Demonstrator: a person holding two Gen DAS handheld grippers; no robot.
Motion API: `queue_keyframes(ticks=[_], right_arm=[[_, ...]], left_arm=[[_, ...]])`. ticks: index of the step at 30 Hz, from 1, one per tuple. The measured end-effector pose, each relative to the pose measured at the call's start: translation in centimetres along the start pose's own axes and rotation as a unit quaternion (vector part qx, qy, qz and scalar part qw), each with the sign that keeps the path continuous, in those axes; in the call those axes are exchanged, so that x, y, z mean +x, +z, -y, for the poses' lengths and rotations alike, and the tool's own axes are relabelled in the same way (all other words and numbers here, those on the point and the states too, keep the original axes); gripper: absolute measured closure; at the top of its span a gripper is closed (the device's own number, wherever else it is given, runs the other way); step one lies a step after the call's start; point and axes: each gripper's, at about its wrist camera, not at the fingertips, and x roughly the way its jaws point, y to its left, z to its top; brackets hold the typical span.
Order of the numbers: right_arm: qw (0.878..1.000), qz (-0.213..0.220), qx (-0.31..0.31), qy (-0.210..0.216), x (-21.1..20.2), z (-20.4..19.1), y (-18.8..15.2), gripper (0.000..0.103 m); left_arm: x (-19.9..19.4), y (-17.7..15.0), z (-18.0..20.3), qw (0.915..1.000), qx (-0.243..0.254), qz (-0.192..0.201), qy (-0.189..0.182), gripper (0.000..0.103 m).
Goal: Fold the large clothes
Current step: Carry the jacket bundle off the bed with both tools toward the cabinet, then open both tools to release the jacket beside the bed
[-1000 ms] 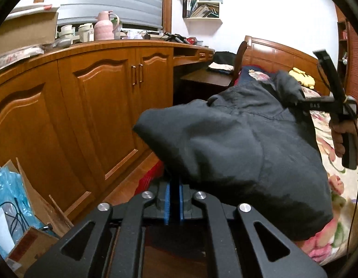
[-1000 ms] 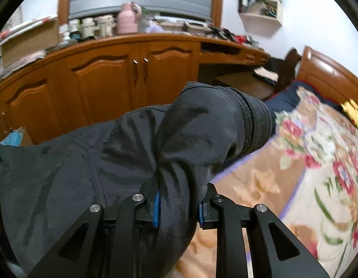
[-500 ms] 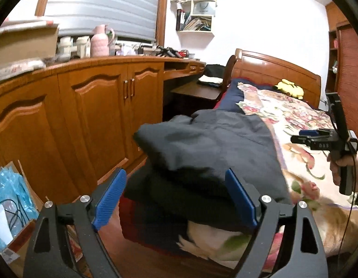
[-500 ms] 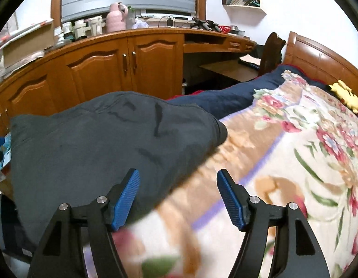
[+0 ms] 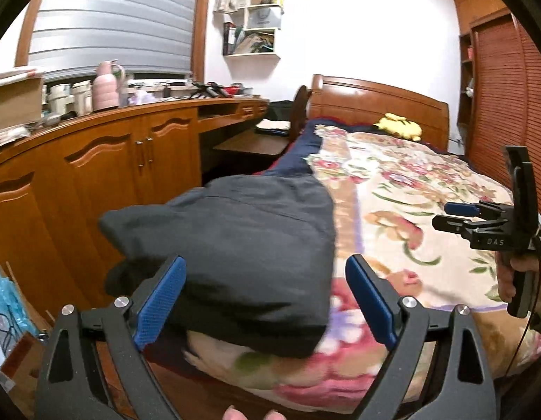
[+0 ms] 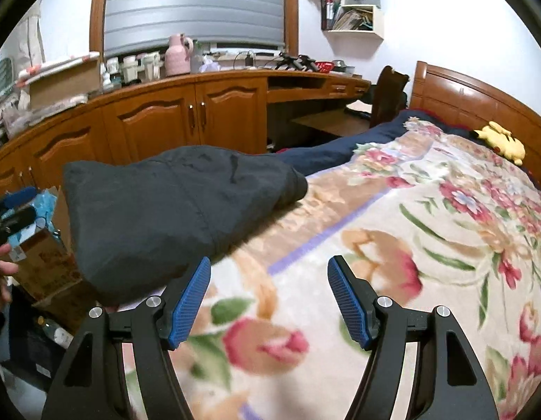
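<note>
Folded dark garment lies on the floral blanket at the bed's edge nearest the cabinets. Left gripper and right gripper hover just beside it, jaws spread, holding nothing.

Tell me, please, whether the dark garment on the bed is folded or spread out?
Folded: the dark garment lies doubled into a compact bundle at the bed's edge.

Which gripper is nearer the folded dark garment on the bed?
Left. The left gripper, open, hangs right over the dark garment; the right gripper, open, sits off to its side above the floral blanket.
</note>
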Motion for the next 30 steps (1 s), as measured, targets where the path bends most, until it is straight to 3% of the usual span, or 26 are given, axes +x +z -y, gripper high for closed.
queue_keyframes(ticks=[13, 21, 25, 30], right_arm=[[0.999, 0.023, 0.029, -0.034, -8.4, 2.8, -5.4, 0.031], [0.996, 0.026, 0.063, -0.054, -12.9, 5.1, -8.6, 0.023], [0.993, 0.028, 0.083, -0.076, -14.9, 5.9, -10.0, 0.016], [0.987, 0.032, 0.103, -0.122, -17.8, 6.6, -11.9, 0.015]], left_arm=[[1.2, -0.4, 10.4, 0.9974, 0.032, -0.015, -0.064, 0.01], [2.6, -1.0, 17.4, 0.9929, 0.052, -0.025, -0.104, 0.01], [3.0, -1.1, 20.5, 0.9906, 0.062, -0.027, -0.119, 0.01], [3.6, -1.5, 25.2, 0.9848, 0.069, -0.035, -0.155, 0.01]])
